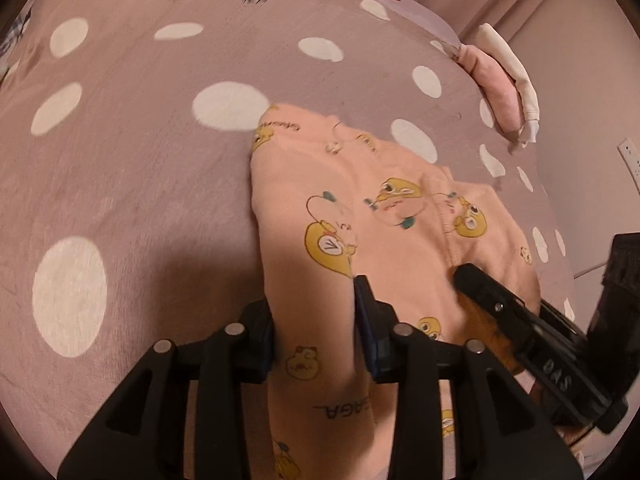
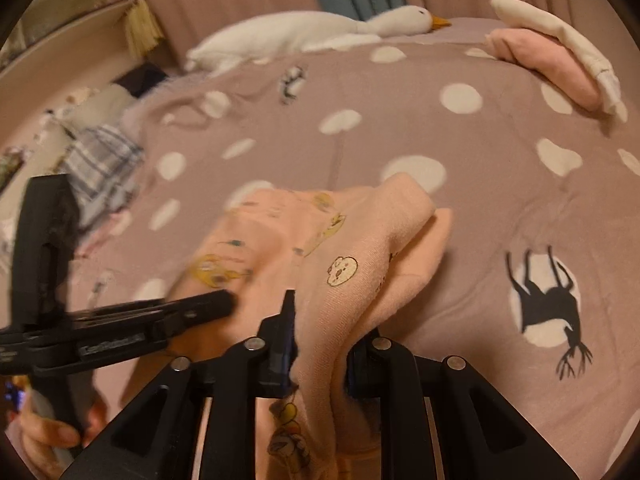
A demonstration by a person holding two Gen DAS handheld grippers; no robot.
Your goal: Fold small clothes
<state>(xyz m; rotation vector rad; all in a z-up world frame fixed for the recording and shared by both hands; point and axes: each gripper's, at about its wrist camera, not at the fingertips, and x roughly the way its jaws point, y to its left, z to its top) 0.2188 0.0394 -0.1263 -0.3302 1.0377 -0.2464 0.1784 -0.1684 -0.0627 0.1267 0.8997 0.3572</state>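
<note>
Bed cover: dusty pink with big white dots; it fills the view under everything.
Left gripper: its jaws stand partly apart. A fold of the peach cloth runs up between them, and I cannot tell if the pads squeeze it.
Peach garment: small, soft, with yellow cartoon prints. It lies bunched on the bed cover, with its near end lifted up to both tools.
Right gripper: its jaws sit close together, pinching a thick fold of the peach garment.
Toy goose: white, lying far back on the bed.
Folded clothes: pink and cream, stacked near the far right edge.
</note>
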